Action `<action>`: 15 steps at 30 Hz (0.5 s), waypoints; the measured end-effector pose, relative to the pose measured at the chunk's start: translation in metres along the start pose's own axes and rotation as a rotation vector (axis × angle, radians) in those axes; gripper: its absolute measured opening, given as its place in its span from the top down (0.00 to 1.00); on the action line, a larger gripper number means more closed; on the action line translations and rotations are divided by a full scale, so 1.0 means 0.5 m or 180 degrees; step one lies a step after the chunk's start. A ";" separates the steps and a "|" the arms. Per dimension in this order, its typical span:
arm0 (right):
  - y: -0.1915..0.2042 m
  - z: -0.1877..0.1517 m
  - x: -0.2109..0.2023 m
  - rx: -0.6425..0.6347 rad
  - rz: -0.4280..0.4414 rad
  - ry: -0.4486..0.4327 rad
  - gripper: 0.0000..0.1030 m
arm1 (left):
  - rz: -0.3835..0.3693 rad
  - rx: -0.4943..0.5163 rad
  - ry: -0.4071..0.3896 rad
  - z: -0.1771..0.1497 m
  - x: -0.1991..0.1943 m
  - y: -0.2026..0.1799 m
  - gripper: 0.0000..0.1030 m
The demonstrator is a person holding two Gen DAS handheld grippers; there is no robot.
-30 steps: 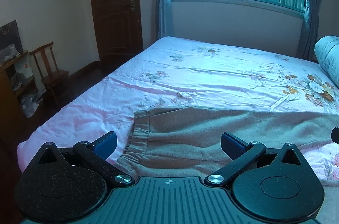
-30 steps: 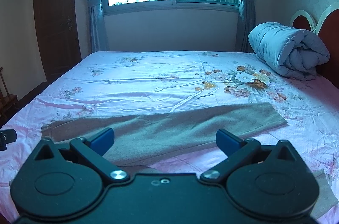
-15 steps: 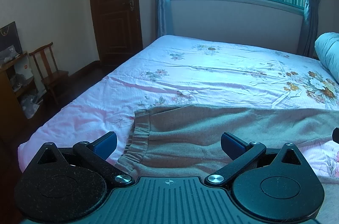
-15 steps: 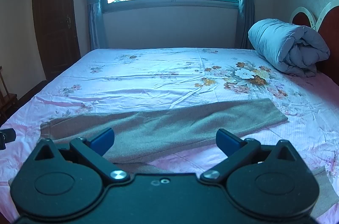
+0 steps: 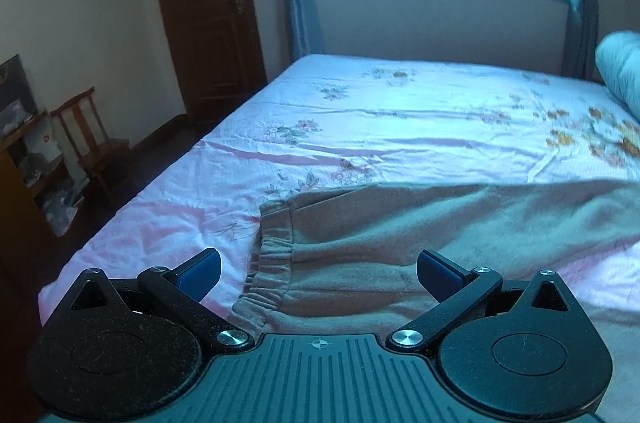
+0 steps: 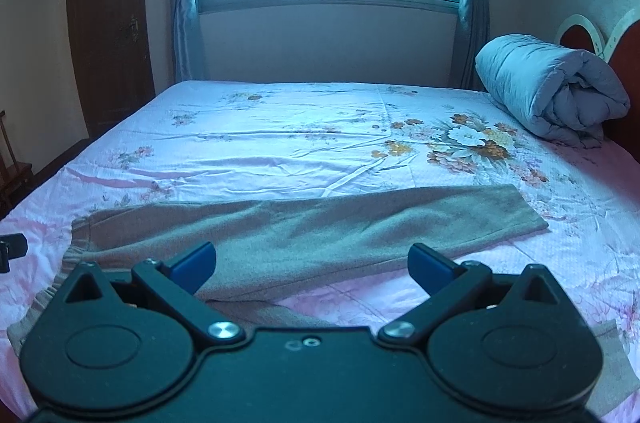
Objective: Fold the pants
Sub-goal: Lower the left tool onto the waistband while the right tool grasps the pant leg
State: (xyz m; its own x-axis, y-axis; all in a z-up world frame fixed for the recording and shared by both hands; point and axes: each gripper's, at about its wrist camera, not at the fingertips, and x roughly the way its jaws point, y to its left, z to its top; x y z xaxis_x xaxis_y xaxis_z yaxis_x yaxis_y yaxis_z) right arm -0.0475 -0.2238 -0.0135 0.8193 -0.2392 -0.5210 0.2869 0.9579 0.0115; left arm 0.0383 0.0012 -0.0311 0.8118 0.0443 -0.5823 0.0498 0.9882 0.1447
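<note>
On the bed (image 6: 280, 127) the pants (image 6: 320, 223) lie flat and unfolded; left gripper (image 5: 319, 269) and right gripper (image 6: 312, 263) hover with fingers wide, every fold remaining

The pair of grey-brown, soft knit pants with a gathered elastic waistband (image 5: 400, 247) lies flat and unfolded, spread sideways just ahead of and partly beneath the open blue fingertips of the left gripper (image 5: 319, 273), the puckered waistband sitting between those tips, nearer the left one. Seen from the right gripper (image 6: 312, 263), the pants (image 6: 320, 227) stretch one long leg from its left side out to a straight hem ahead on its right. A second leg passes under that gripper's body, its hem showing at the lower right.
</note>
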 end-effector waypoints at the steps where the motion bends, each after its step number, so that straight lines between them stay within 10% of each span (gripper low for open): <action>1: 0.000 -0.001 0.005 -0.0033 0.0022 0.0009 0.06 | -0.0006 0.0051 0.0011 0.001 0.010 0.001 0.00; 15: 0.034 0.008 0.108 -0.0777 0.0488 0.0047 0.06 | -0.0462 0.0430 0.0307 0.041 0.205 0.037 0.00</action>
State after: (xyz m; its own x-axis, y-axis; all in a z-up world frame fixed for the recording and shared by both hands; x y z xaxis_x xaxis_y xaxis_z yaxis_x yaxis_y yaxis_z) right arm 0.0037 -0.2209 -0.0379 0.8361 -0.0879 -0.5415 0.0308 0.9931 -0.1135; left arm 0.1344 0.0210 -0.0717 0.7313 -0.0767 -0.6777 0.2449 0.9569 0.1560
